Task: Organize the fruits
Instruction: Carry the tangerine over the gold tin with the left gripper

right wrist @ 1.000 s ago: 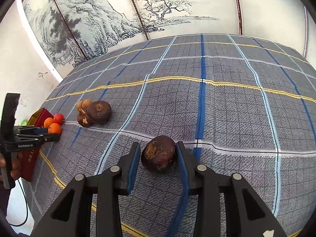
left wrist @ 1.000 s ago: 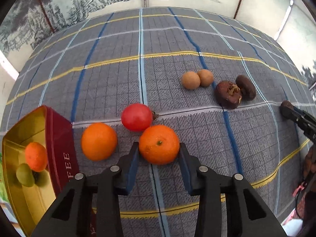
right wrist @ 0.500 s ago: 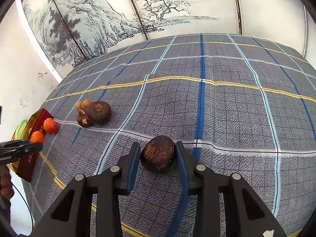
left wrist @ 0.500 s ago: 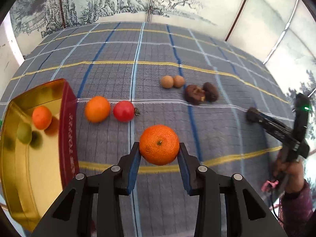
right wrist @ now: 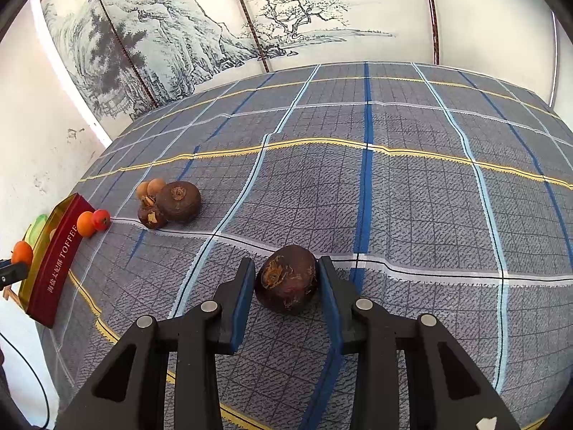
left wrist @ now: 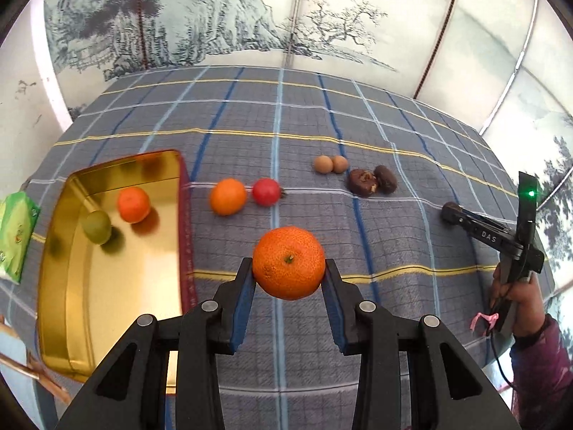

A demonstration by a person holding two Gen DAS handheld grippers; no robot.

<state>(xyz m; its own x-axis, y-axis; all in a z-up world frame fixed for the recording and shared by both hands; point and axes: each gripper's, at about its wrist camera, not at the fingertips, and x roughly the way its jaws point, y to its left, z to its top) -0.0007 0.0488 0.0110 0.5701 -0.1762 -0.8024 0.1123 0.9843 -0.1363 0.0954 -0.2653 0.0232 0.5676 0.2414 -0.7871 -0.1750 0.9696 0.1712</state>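
Far left in my left wrist view lies a green packet (left wrist: 16, 236), and next to it the gold tin (left wrist: 107, 308), open, with a small orange (left wrist: 133, 204) and a green fruit (left wrist: 96, 227) already inside. A second ago the tin sat at the frame's edge and my mandarin (left wrist: 288, 262) was down on the checked cloth (left wrist: 394, 251) beside the loose orange (left wrist: 228, 196) and the red fruit (left wrist: 266, 192). Now the left gripper (left wrist: 288, 283) is clamped on that mandarin, has lifted it clear of the cloth, and has swung toward the tin, so much more of the tin's floor shows. I judge the pick is done and the carry is under way; the drop into the tin comes next.

Further right sit two tan fruits (left wrist: 330, 163) and two dark brown ones (left wrist: 372, 182), untouched. At the right edge the right gripper (right wrist: 286, 283) has not shifted; its pads press a dark brown fruit (right wrist: 288, 278) that rests on the cloth, gripped but not yet raised.
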